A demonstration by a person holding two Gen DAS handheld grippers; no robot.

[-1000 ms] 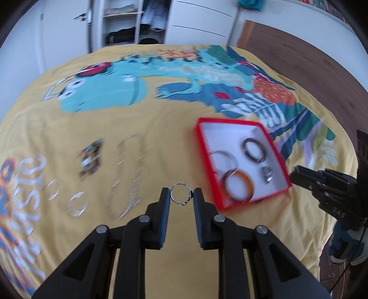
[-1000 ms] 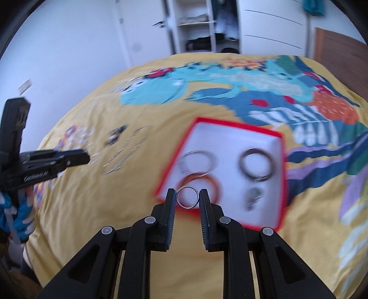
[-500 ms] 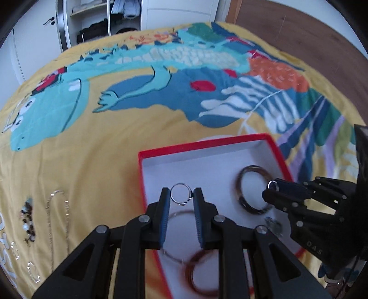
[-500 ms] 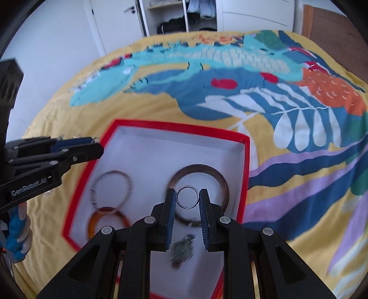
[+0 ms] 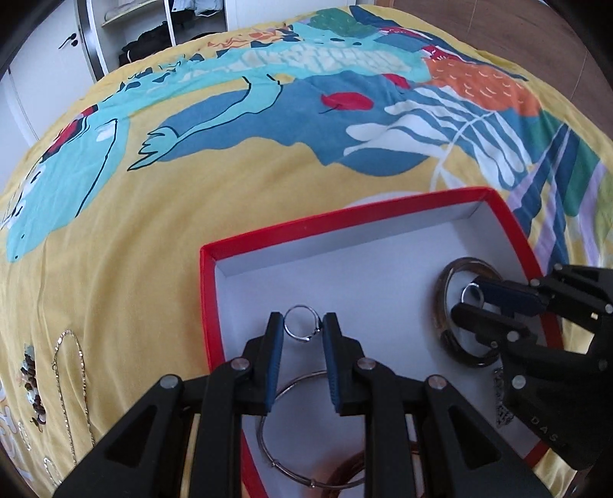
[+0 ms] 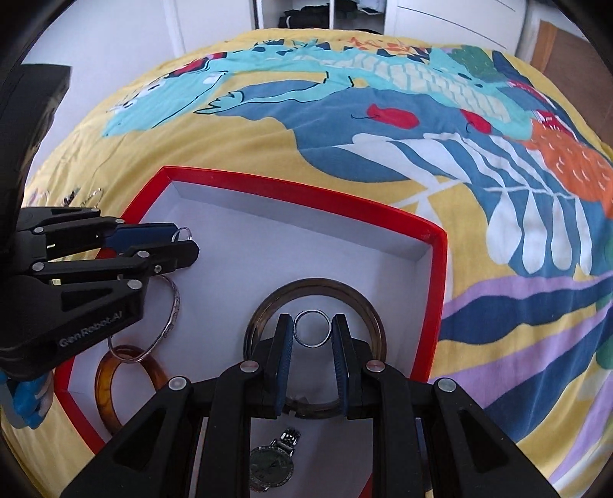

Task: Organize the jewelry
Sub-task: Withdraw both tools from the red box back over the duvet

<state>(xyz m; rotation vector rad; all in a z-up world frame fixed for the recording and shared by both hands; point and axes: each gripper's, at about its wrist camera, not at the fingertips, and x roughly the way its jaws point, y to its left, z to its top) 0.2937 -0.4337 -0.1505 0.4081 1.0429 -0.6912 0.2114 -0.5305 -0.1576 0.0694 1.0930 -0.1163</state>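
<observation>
Rings (image 5: 301, 326) (image 6: 312, 333) pinched over red box (image 6: 436, 291), claw (image 6: 180, 245) lettering — "GenRobot.AI", "DAS"

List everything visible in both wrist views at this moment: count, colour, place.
box: one, red rim, white inside, on the bedspread
dark bangle: one, brown-black, in the box, under the right gripper
amber bangle: one, orange-brown, box near corner
silver bangle: one, in the box, overlapping the amber bangle
watch: one, silver, in the box, near edge
chain: one, silver, on the bedspread left of the box
beaded piece: one, dark, left of the chain
bedspread: one, yellow with a blue-teal print
wardrobe: white, open shelves, behind the bed
rings: two, silver, thin ring in the left gripper, band ring in the right gripper; both over the box
</observation>
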